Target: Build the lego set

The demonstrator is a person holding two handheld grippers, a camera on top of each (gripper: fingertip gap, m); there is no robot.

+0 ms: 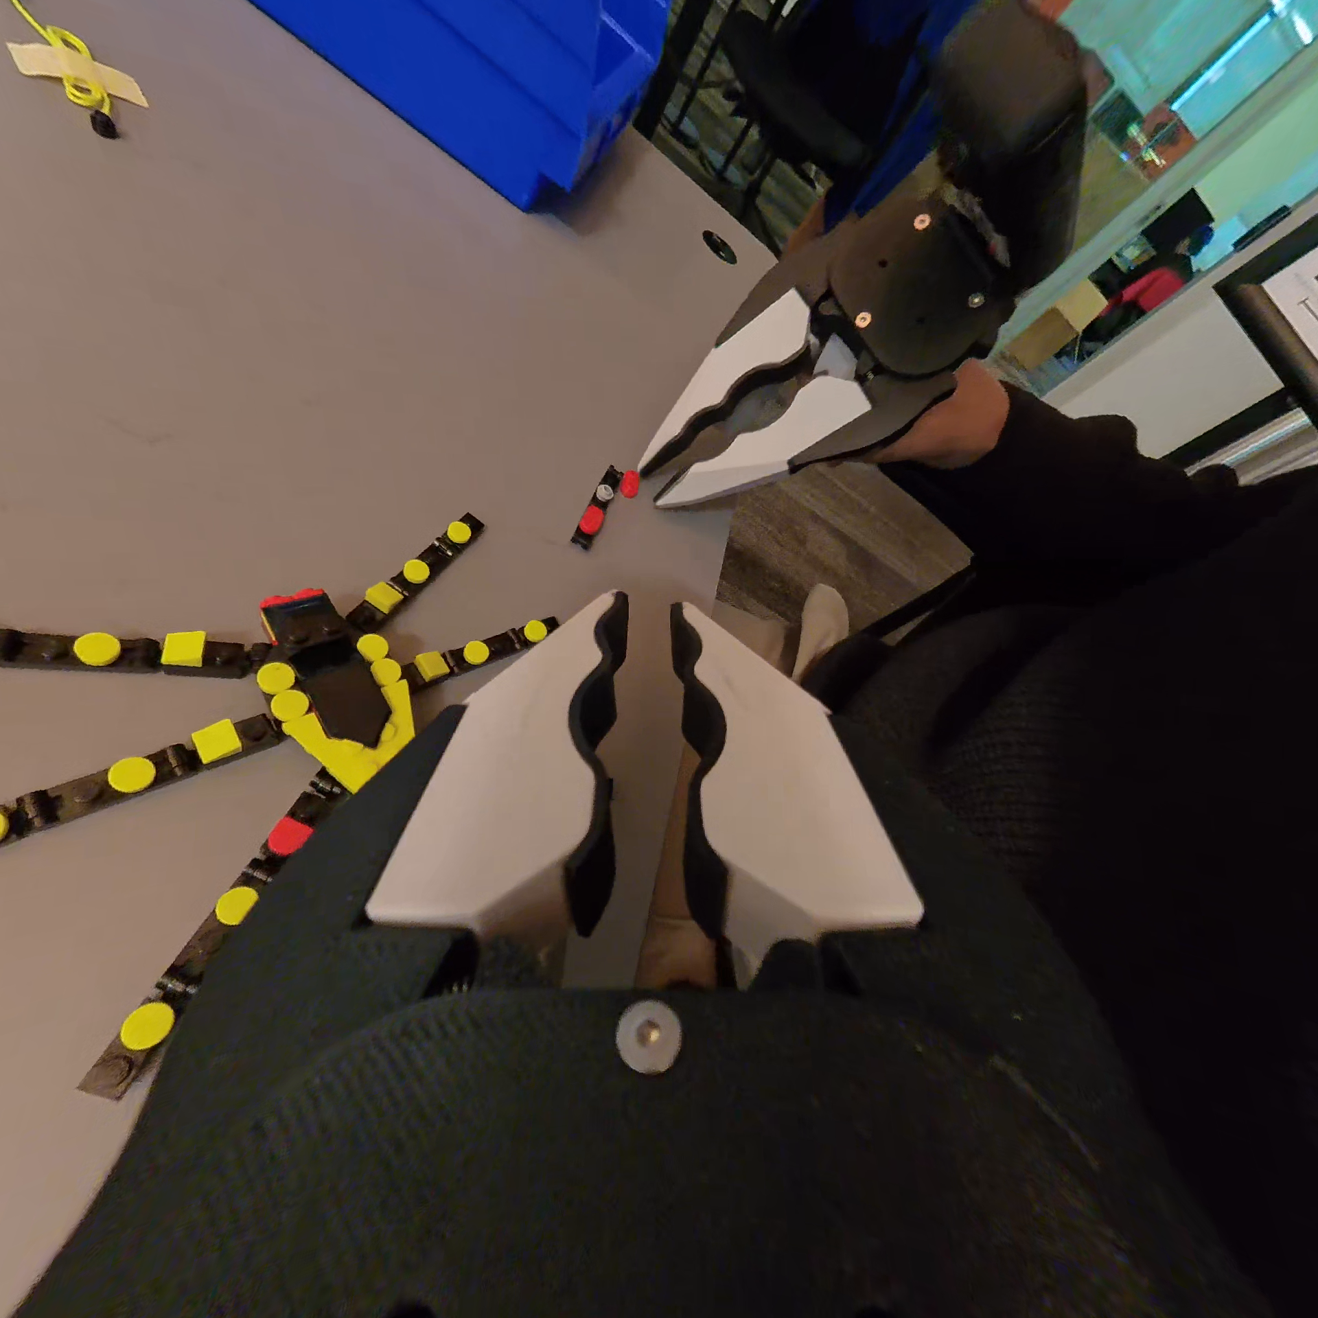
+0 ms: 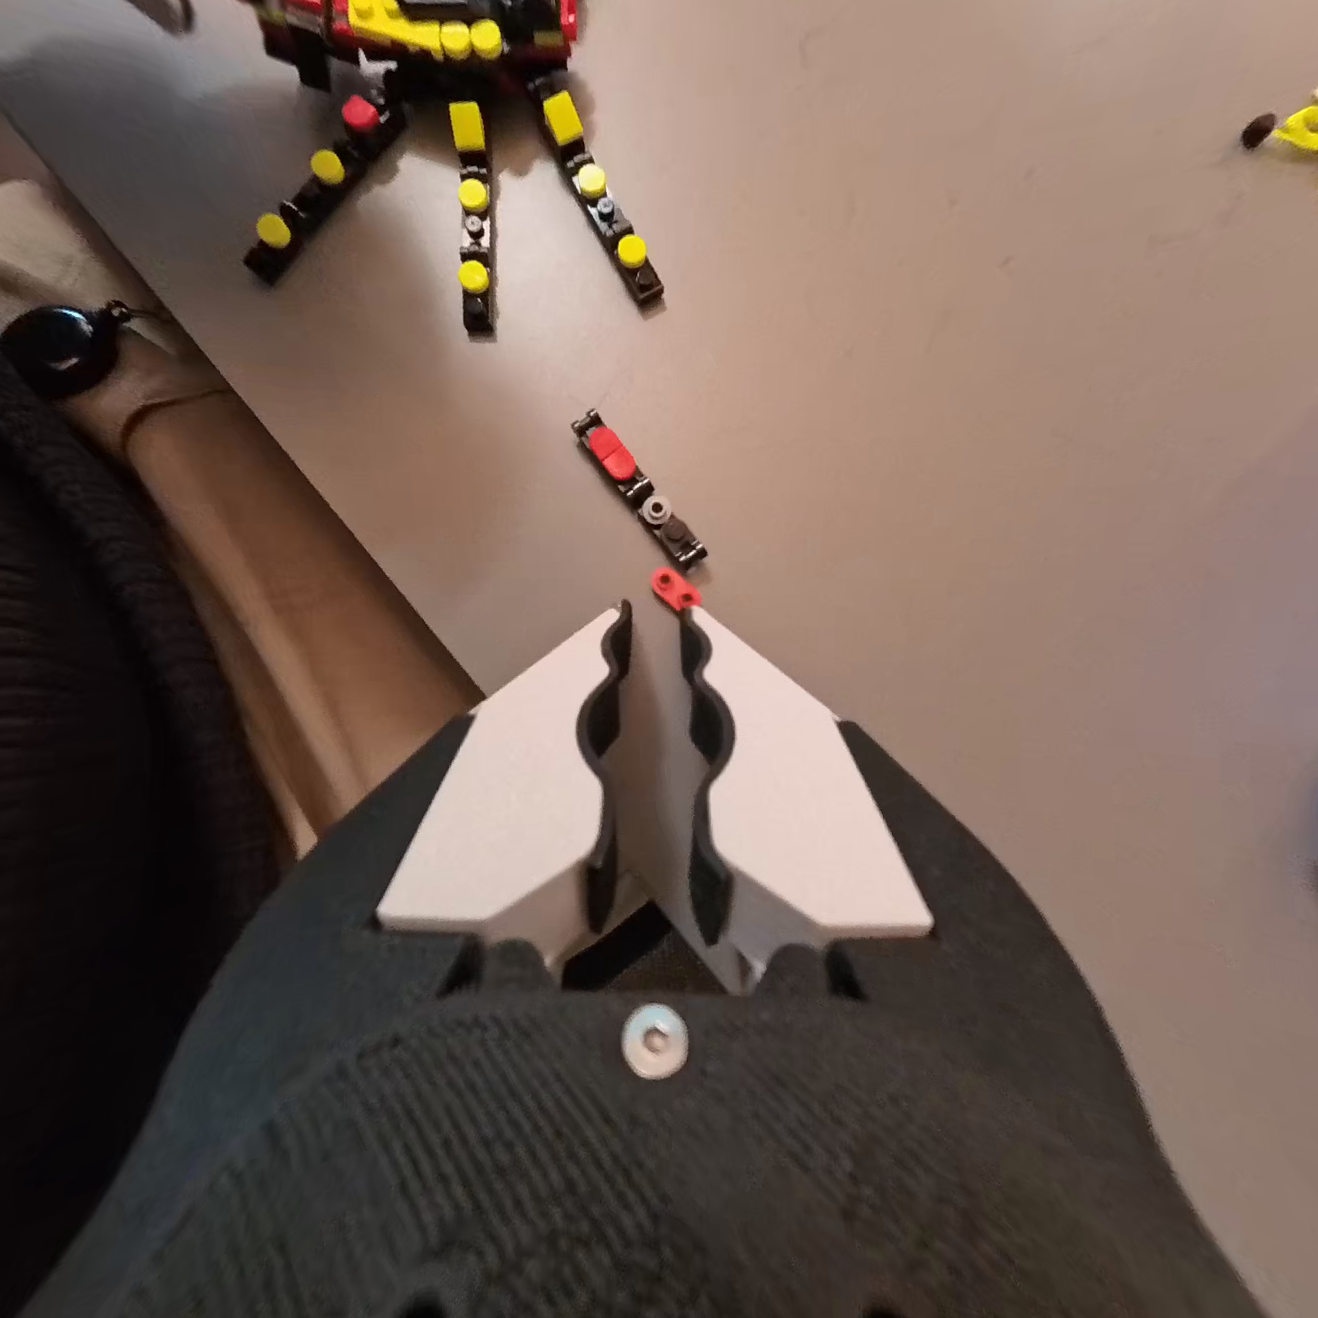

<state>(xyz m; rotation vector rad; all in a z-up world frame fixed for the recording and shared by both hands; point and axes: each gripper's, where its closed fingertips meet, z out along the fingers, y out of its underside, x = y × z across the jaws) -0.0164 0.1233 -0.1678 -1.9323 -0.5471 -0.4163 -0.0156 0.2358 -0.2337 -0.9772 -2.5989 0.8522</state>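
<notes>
Nearest the lens in the right wrist view, the right tongs (image 2: pixel 655 612) fill the lower frame, slightly spread and pinching nothing, tips low over the grey tabletop (image 2: pixel 998 428). Just beyond the tips, at centre frame, lies a small red piece (image 2: pixel 675 589), seemingly touching the right-hand tip. A little past it sits a loose black leg segment (image 2: pixel 638 488) carrying a red tile. The spider model (image 2: pixel 456 107), black with yellow and red studs, spreads its legs across the upper left of that frame, well apart from the loose parts.

In the left wrist view the left tongs (image 1: pixel 649 606) hang at lower centre, also spread and empty, near the tabletop's edge, with the model to their left.

The red piece is tiny and flat, so the likeliest failure is the tips closing unevenly and flicking it away or skidding it into the leg segment. A shove toward the lower left of the right view could send it off the tabletop edge. Pressing it onto the unanchored segment may also just push that segment along.
</notes>
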